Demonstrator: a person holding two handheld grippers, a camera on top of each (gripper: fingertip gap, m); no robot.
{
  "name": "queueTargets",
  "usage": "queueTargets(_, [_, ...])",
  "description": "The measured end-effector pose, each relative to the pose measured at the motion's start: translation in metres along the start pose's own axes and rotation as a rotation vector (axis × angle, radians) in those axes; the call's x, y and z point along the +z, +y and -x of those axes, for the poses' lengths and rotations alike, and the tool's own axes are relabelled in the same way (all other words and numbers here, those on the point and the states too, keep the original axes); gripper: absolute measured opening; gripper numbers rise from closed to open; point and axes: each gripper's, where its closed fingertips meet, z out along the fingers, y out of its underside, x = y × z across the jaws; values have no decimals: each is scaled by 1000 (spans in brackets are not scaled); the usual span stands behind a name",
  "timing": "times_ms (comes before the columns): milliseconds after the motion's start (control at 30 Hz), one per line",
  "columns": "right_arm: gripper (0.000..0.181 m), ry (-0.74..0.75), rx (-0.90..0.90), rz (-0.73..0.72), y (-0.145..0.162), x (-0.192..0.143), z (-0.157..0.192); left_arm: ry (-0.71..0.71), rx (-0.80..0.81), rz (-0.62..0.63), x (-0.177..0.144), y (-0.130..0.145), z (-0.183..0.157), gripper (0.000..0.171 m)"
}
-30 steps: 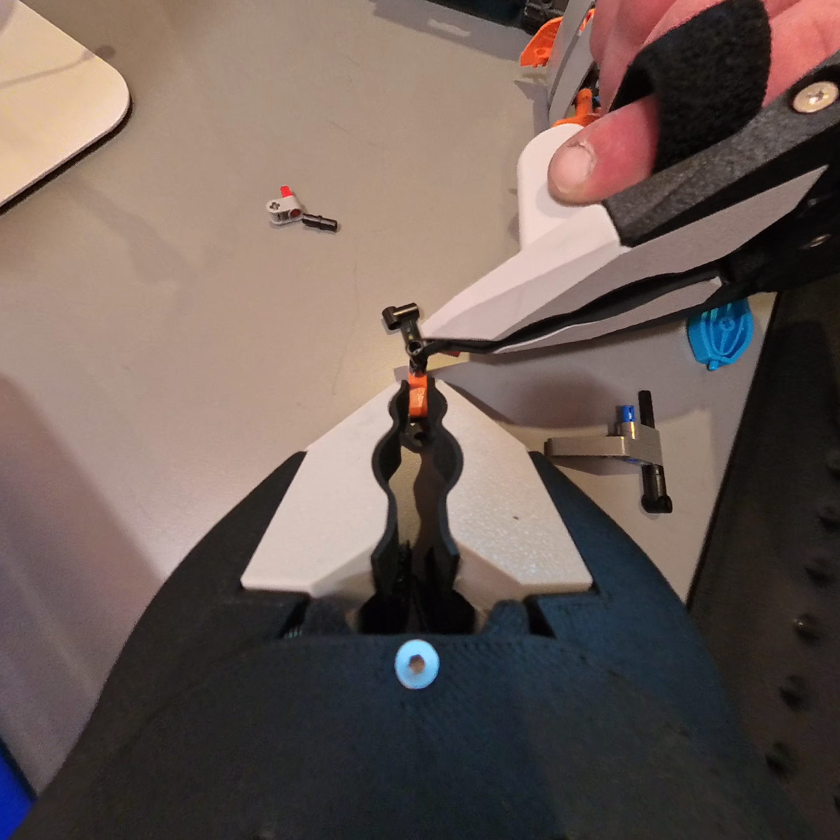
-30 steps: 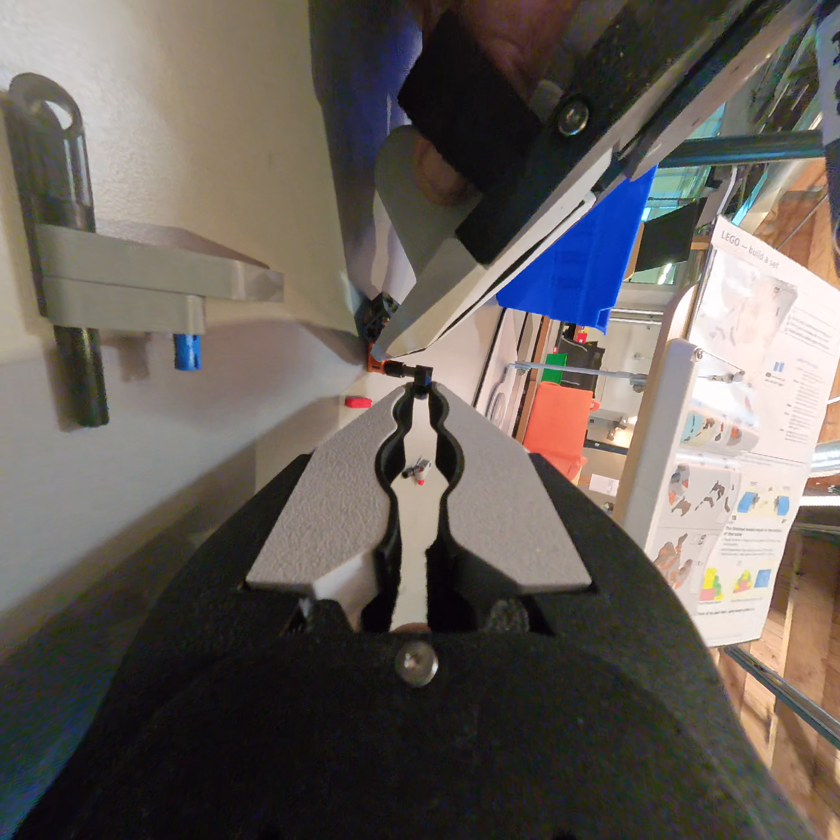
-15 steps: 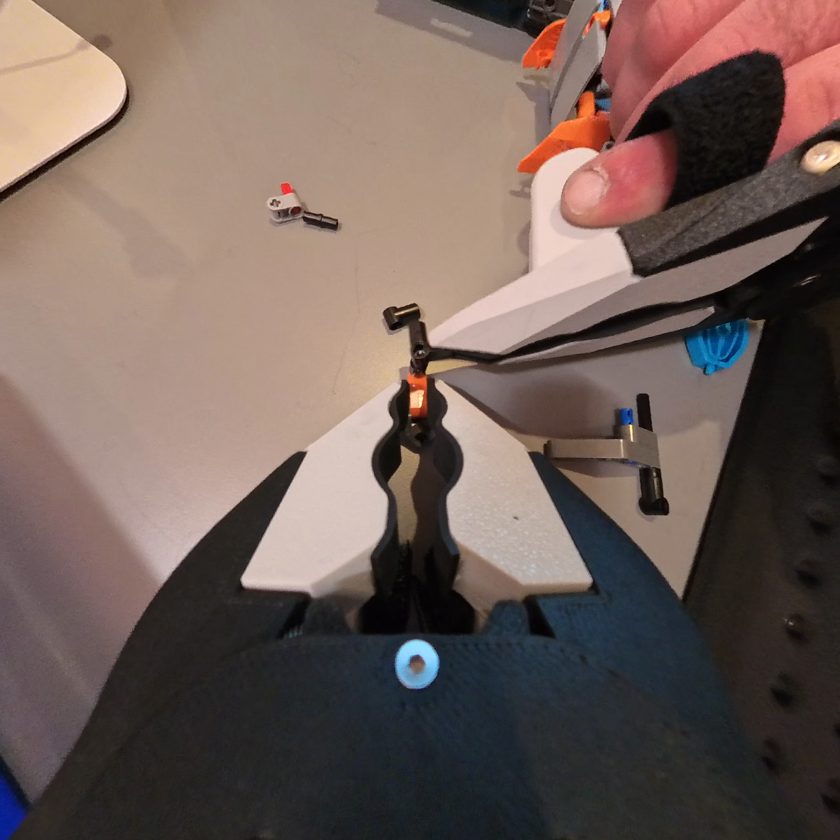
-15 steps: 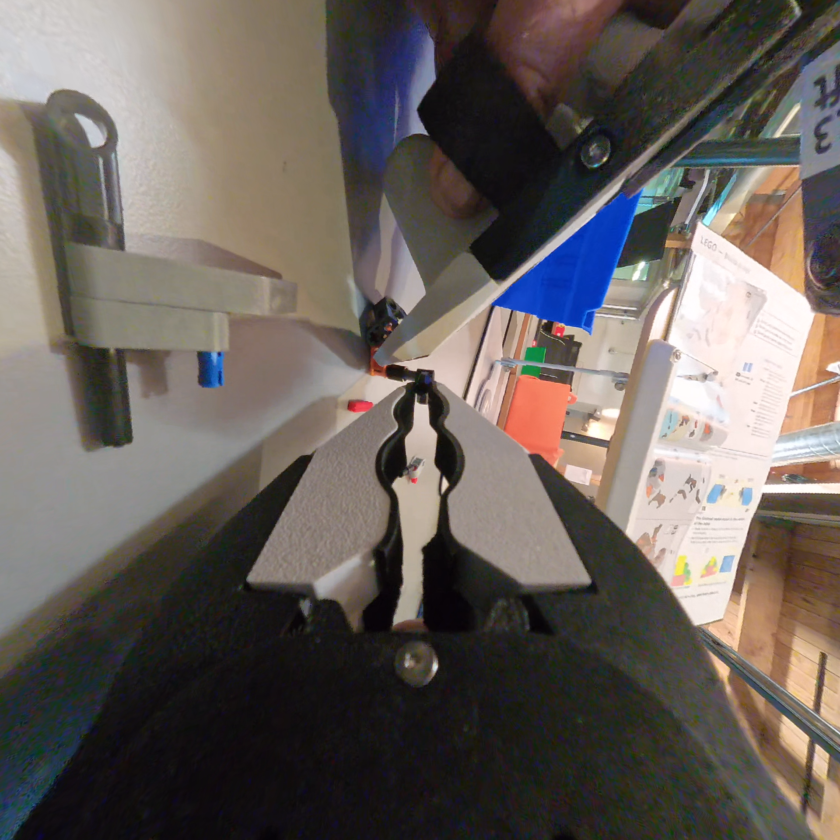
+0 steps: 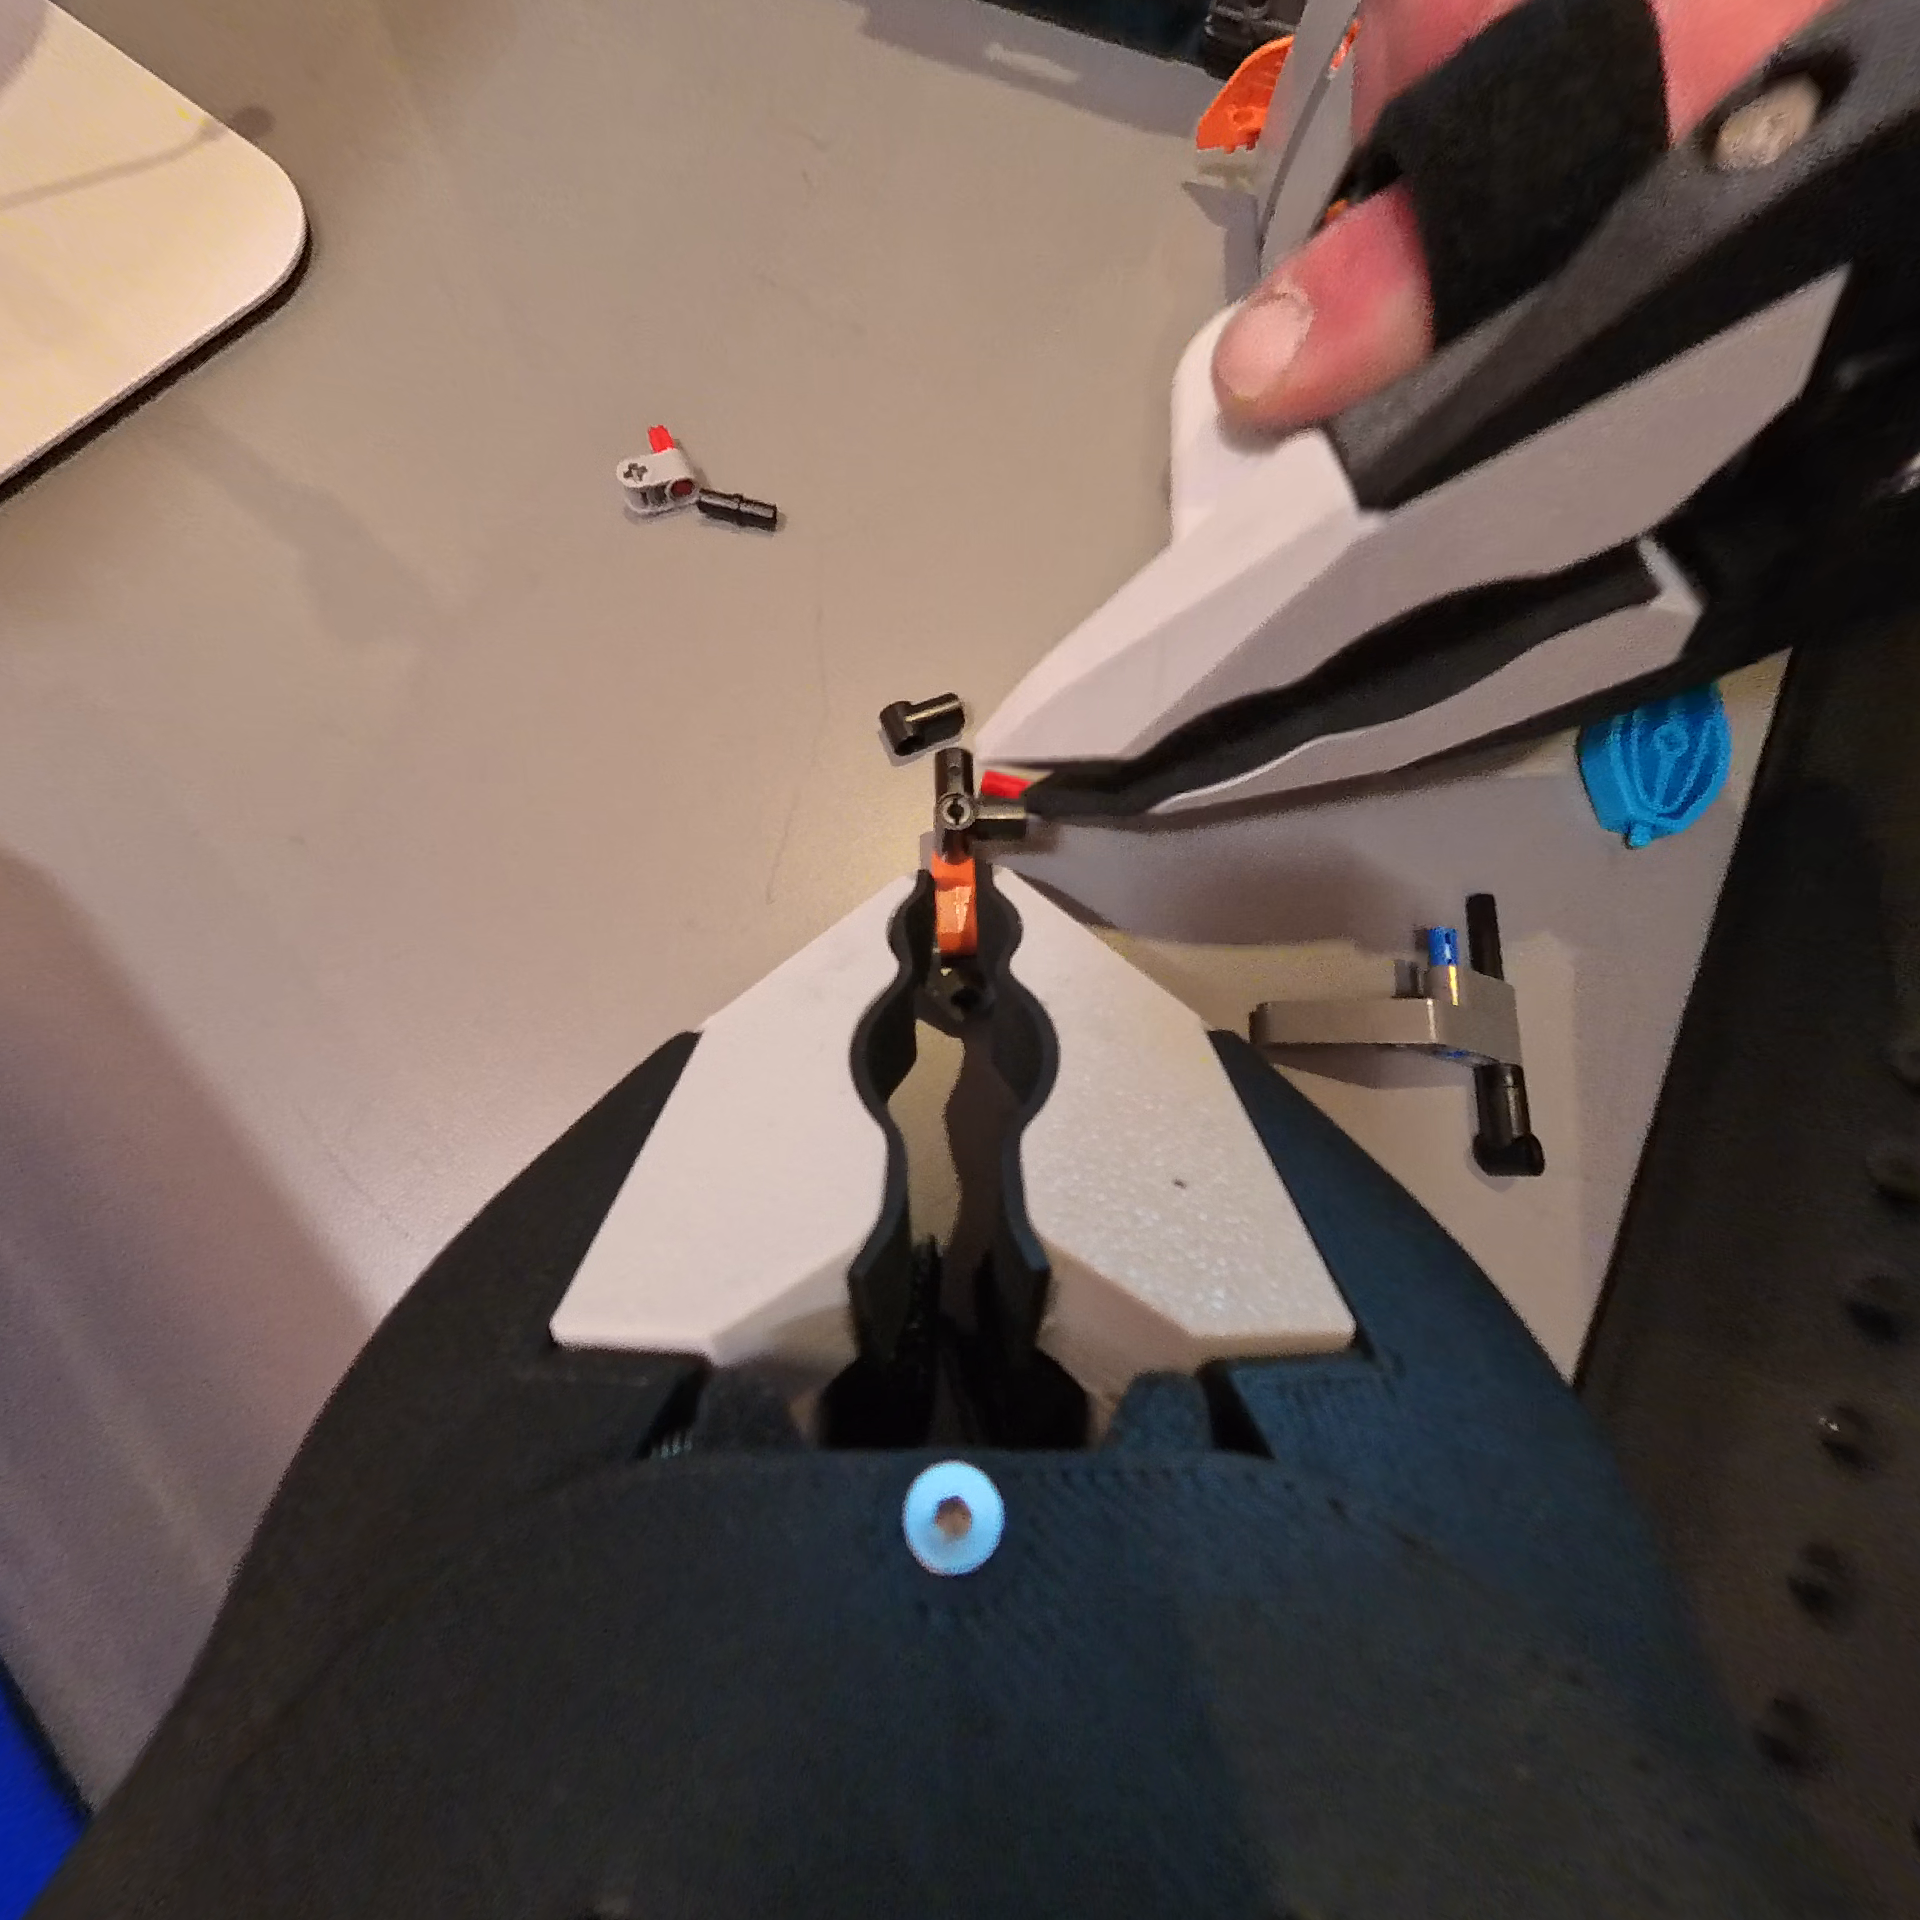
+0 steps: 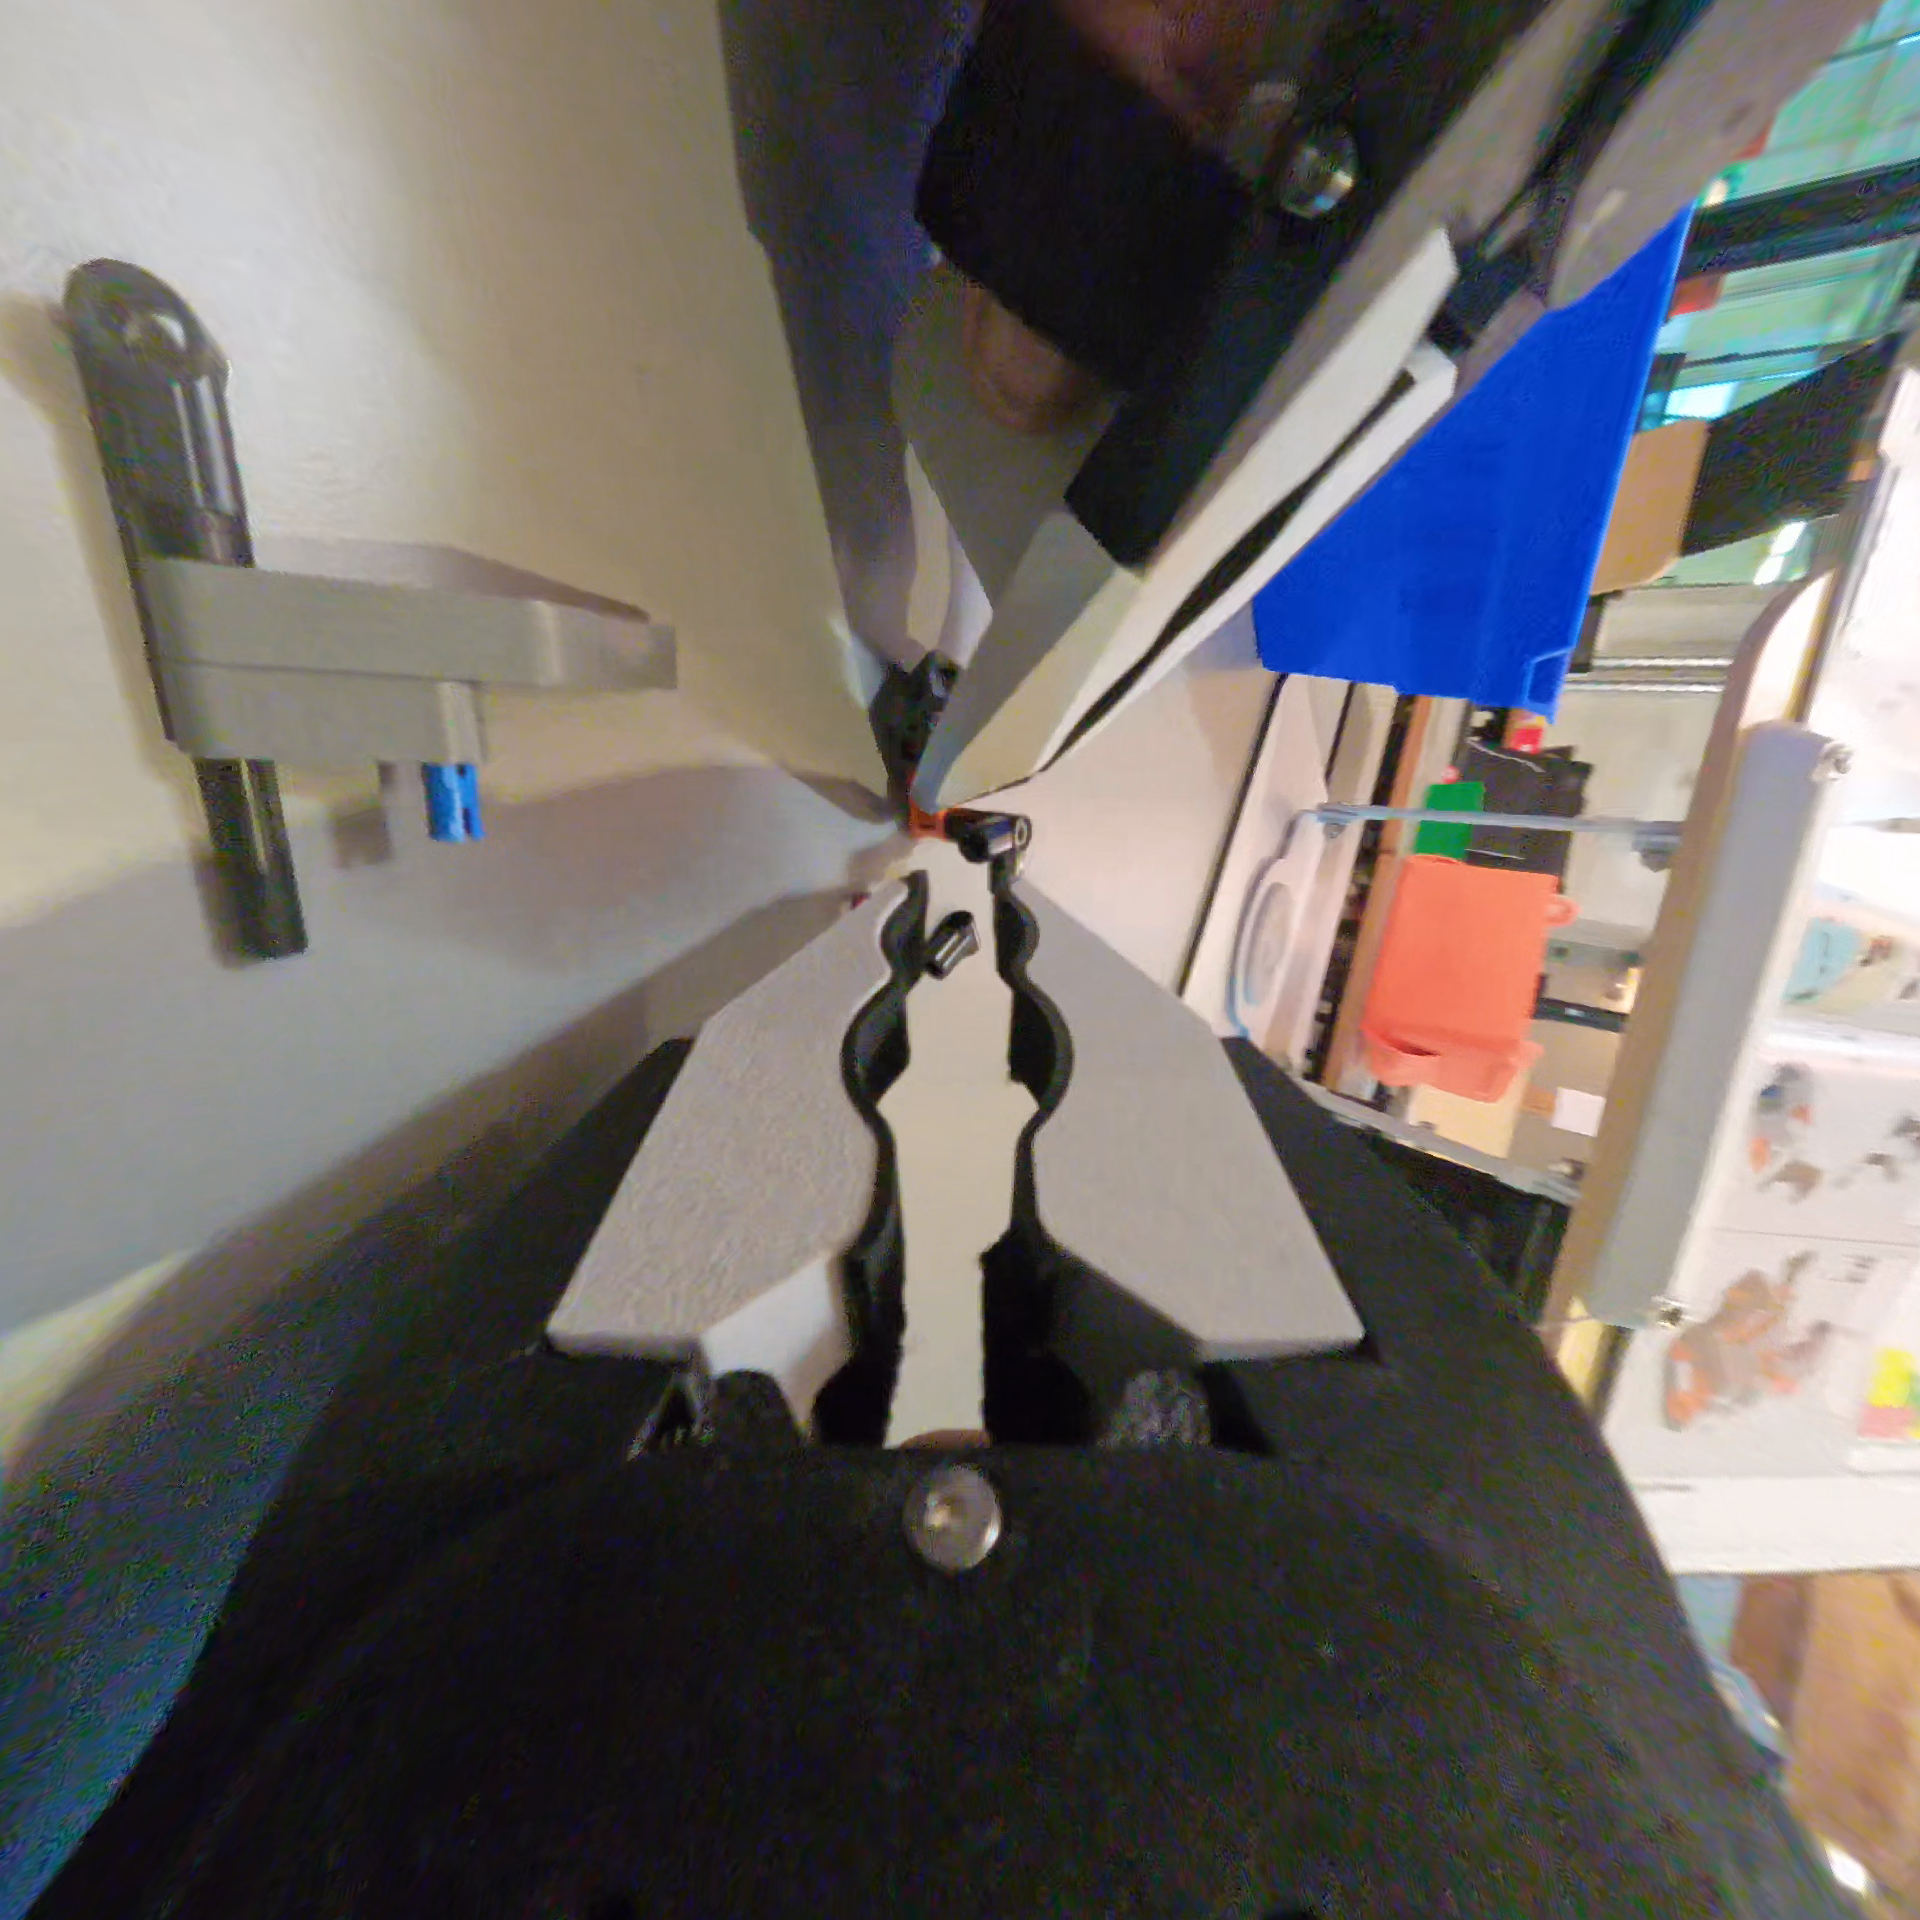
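My left gripper (image 5: 954, 889) is shut on a small orange piece (image 5: 952, 906) and holds it just above the grey table. A black connector (image 5: 956, 806) is joined to the far end of the orange piece. My right gripper (image 6: 958, 891) has its jaws a little apart, right at the black connector (image 6: 992, 837), with nothing between them. In the left wrist view it (image 5: 1027, 806) comes in from the right. A loose short black piece (image 5: 921, 721) lies just beyond the tips. A bit of red (image 5: 1002, 781) shows at the right gripper's tip.
A grey beam with a blue pin and black axle (image 5: 1455, 1023) lies to the right. A light grey connector with red and black pins (image 5: 675, 488) lies far left. A blue piece (image 5: 1652, 764) sits at the right edge, a white board (image 5: 125, 260) top left, orange and grey parts (image 5: 1247, 114) at the back.
My right gripper was shut on the black connector and has now opened and let go of it. The connector stays on the orange piece. My left gripper has held still.
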Motion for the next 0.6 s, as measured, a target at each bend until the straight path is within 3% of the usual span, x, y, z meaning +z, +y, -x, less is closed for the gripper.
queueTargets(267, [20,-77,163,-8,6,-15,-21,-3,36,-1,-3,2,-1,20])
queueTargets(600, [36,-306,461,-41,-4,-10,-9,7,70,9,-4,5,-6,15])
